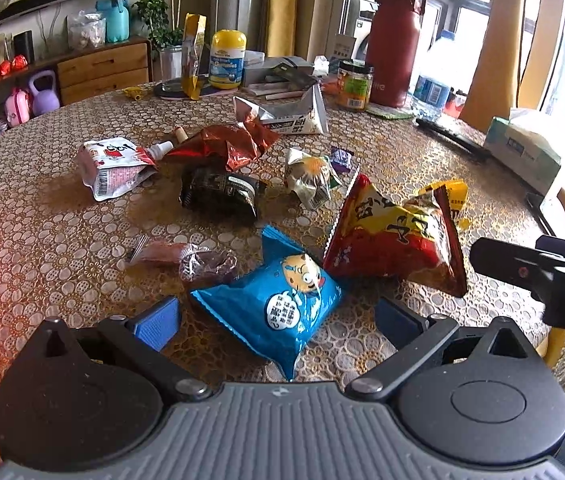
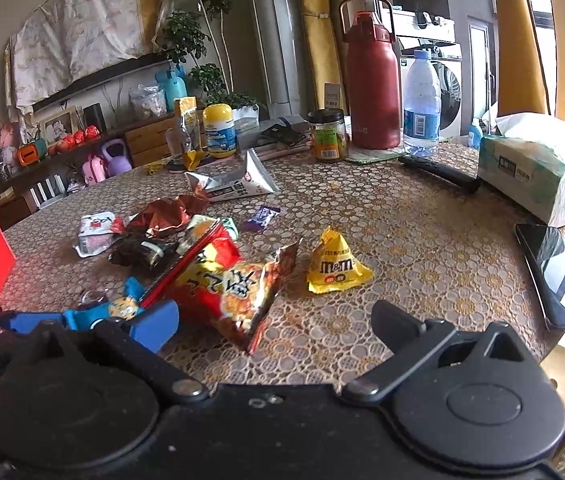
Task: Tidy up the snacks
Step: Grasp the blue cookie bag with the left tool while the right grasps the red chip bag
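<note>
Both claws gape wide: the left gripper (image 1: 278, 320) straddles the blue snack packet (image 1: 272, 308), the right gripper (image 2: 278, 328) faces the red chip bag (image 2: 226, 280) at eleven o'clock. That puffy foil could squirt sideways if pinched off-centre.

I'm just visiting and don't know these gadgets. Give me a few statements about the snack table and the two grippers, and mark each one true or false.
1. The left gripper is open, with the blue snack bag lying between its fingers. True.
2. The right gripper is clamped on the yellow M&M's bag. False: it is open, and the bag lies on the table ahead of it, untouched.
3. The red bottle lies on its side. False: it stands upright.
4. A phone lies near the table edge. True.
</note>
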The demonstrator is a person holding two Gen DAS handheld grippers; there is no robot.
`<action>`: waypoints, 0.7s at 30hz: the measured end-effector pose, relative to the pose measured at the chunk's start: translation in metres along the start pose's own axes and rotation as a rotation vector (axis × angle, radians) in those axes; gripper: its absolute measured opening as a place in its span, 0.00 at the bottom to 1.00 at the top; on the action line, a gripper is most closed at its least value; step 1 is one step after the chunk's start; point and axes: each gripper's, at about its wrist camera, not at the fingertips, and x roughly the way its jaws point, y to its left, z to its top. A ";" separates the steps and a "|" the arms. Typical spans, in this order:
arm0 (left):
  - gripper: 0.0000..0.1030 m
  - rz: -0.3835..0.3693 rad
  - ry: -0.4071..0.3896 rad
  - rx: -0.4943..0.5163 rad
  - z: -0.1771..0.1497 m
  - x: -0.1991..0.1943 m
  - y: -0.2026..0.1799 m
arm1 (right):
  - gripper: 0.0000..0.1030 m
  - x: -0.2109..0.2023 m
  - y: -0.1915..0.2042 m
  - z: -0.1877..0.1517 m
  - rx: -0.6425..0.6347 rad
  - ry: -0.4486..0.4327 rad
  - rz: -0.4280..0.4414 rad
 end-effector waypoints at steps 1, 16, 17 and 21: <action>1.00 0.003 0.000 0.000 0.000 0.001 0.000 | 1.00 0.002 -0.001 0.001 -0.001 0.000 -0.003; 0.64 0.024 0.006 0.048 -0.003 0.012 -0.005 | 1.00 0.037 0.013 0.012 -0.016 0.021 0.064; 0.64 0.023 0.003 0.052 -0.003 0.012 -0.005 | 1.00 0.040 0.014 0.013 -0.012 0.023 0.067; 0.58 0.012 -0.003 0.060 -0.005 0.011 -0.005 | 0.97 0.052 0.017 0.015 0.010 0.039 0.085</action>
